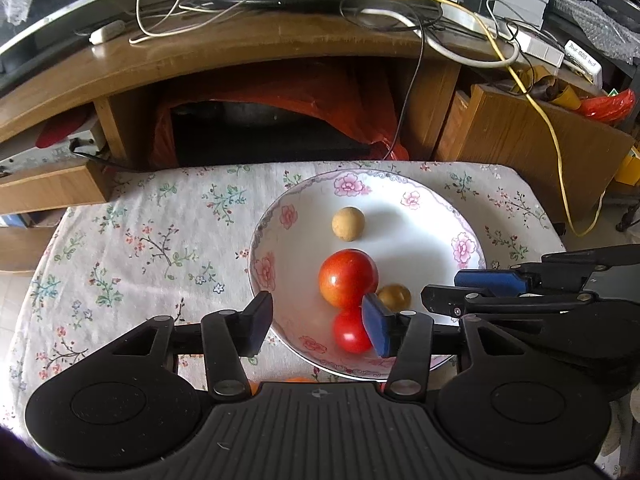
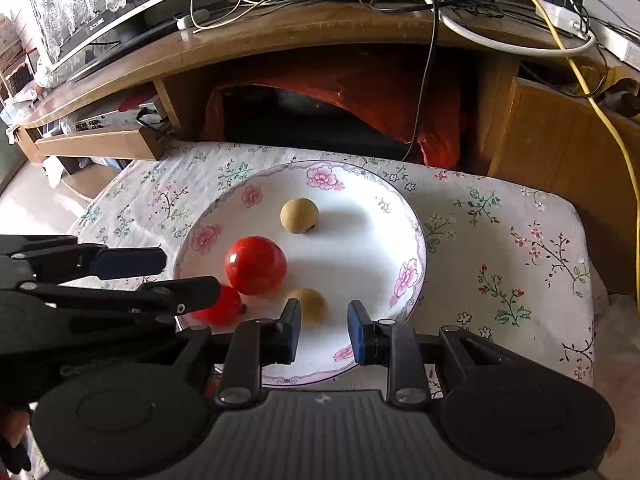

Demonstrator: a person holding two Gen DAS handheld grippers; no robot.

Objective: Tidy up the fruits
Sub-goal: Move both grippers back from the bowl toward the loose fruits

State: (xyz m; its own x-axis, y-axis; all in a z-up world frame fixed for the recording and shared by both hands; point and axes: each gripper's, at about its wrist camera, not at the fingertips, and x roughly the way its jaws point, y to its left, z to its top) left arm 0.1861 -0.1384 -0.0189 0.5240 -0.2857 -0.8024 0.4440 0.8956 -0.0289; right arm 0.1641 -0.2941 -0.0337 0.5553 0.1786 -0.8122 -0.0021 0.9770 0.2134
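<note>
Glossy round tomato [image 1: 348,278], porcelain plate [image 1: 432,232]

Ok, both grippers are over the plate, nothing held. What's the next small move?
Probably ease the right gripper forward around the near tan fruit. Its jaws are open and empty, and the fruit sits just ahead of them on the plate. The left gripper is also open and empty.

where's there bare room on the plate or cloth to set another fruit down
Free: the plate's far-right white area, between the far tan fruit and the rim. Also the cloth left of the plate, and the cloth right of it in the right wrist view. Crowded: the near-left of the plate, where the big red fruit, small red fruit, near tan fruit and both grippers cluster.
</note>
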